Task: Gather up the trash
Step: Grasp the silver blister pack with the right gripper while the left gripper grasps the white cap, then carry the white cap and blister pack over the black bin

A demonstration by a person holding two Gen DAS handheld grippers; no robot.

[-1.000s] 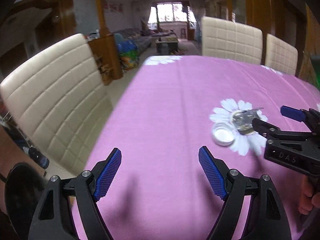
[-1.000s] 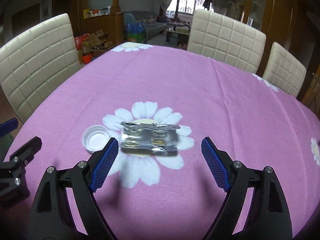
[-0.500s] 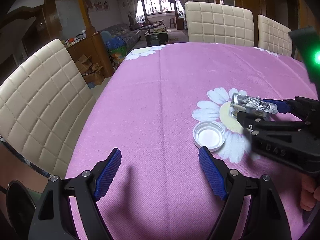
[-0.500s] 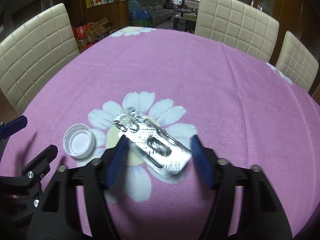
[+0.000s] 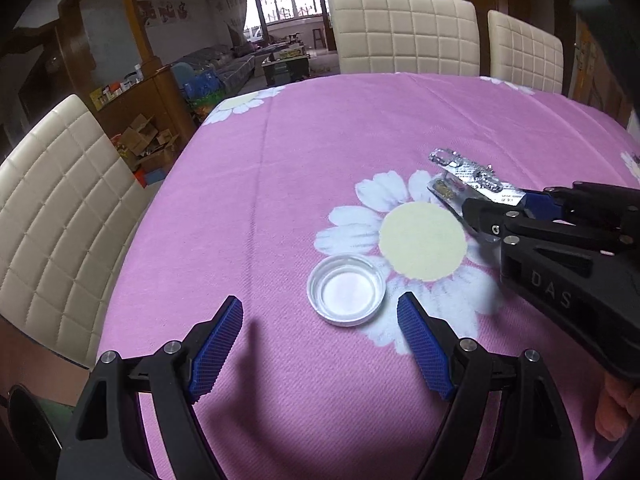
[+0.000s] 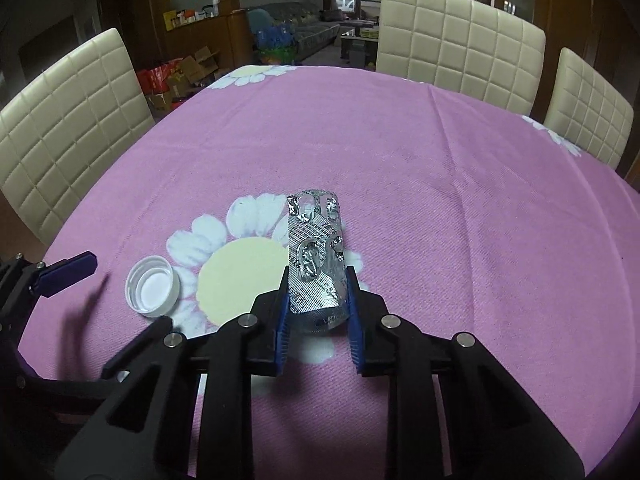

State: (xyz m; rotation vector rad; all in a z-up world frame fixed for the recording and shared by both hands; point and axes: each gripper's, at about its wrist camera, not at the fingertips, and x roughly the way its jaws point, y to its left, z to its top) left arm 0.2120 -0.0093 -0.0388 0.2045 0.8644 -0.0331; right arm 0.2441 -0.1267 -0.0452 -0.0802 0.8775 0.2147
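A silver, used blister pack (image 6: pixel 316 240) stands on edge between the blue pads of my right gripper (image 6: pixel 318 276). Its jaws are closing and the pads press on the pack's long sides, bending it. The left wrist view shows the pack (image 5: pixel 466 174) held just above the daisy print by the right gripper (image 5: pixel 500 200). A white bottle cap (image 5: pixel 346 290) lies open side up on the pink tablecloth (image 5: pixel 320 140). My left gripper (image 5: pixel 320 303) is open, and the cap sits just ahead of its fingertips. The cap (image 6: pixel 152 286) also shows left of the right gripper.
Cream quilted chairs stand at the table's left side (image 5: pixel 60 208) and far side (image 5: pixel 404 32). A second far chair (image 5: pixel 524 52) is further right. Cardboard boxes and clutter (image 5: pixel 144 148) lie on the floor beyond the left edge. A hand (image 5: pixel 616 412) holds the right gripper.
My right gripper has closed on the blister pack, which turned from flat and crosswise to upright and lengthwise. My left gripper has come closer to the bottle cap and stays open.
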